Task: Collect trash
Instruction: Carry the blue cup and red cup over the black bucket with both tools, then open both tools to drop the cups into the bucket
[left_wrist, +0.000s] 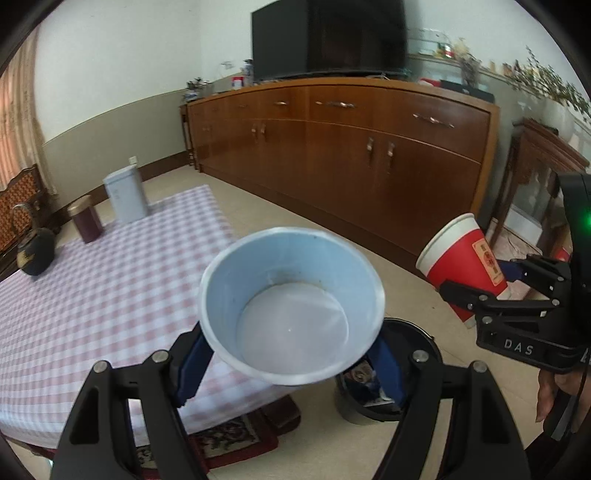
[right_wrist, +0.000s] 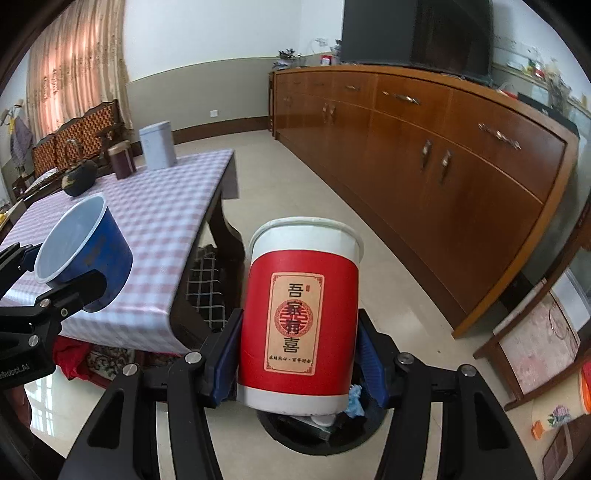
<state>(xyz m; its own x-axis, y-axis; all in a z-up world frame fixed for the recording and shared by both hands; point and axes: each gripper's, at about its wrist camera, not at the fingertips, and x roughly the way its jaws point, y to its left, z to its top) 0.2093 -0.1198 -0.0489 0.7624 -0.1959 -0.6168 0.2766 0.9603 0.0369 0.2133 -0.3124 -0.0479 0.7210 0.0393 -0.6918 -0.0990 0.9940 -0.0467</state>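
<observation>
The left tool clamps a blue cup by the near right edge of the checked table, while the right tool clamps a red paper cup over the black trash bin on the floor.

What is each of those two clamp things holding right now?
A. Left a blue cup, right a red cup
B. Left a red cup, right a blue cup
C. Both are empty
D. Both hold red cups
A: the left gripper pinches the blue cup, and the right gripper clamps the red cup, both above the trash bin on the floor.
</observation>
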